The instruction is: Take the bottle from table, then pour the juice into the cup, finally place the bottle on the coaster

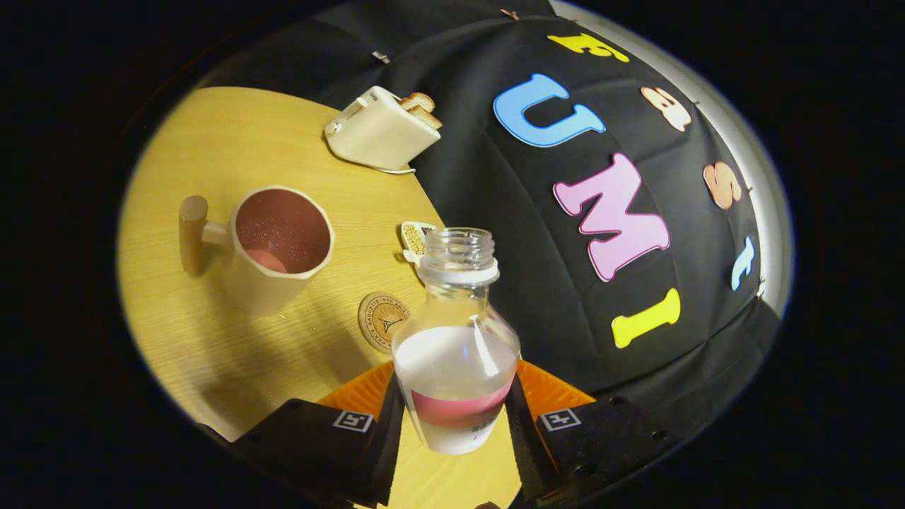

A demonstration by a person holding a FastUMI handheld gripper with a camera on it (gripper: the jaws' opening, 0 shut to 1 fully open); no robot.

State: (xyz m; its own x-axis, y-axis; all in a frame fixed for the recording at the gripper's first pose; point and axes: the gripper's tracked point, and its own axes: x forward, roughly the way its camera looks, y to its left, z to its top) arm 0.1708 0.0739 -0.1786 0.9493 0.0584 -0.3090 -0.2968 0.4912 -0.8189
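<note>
The tool (456, 417) is clamped on one bottle (456, 353), its two fingers pressing the lower body from either side, one finger (385, 438) on one flank and the other on the opposite flank. The bottle is clear, uncapped, and holds pale liquid up to roughly its shoulder, with a pink band and a white label around its base; it is lifted above the table (233, 141) and leans with the whole tilted view, its open mouth pointing away from the fingers. Just beyond the fingers and partly behind the bottle's near side lies one round coaster (380, 322), flat on the wood, printed with a small tower emblem and a ring of lettering too small to read. Farther on and off to the side stands one cream cup (277, 247) with a faceted wall, a pinkish speckled inside and a stubby wooden handle; it is well apart from the bottle. Near the bottle's neck, a small pale object with a grainy pattern (413, 239) sits on the table edge; what it is I cannot tell. Farthest away, against the black cloth wall, rests one cream toaster (378, 131) with two slices of toast (422, 107) sticking out.
</note>
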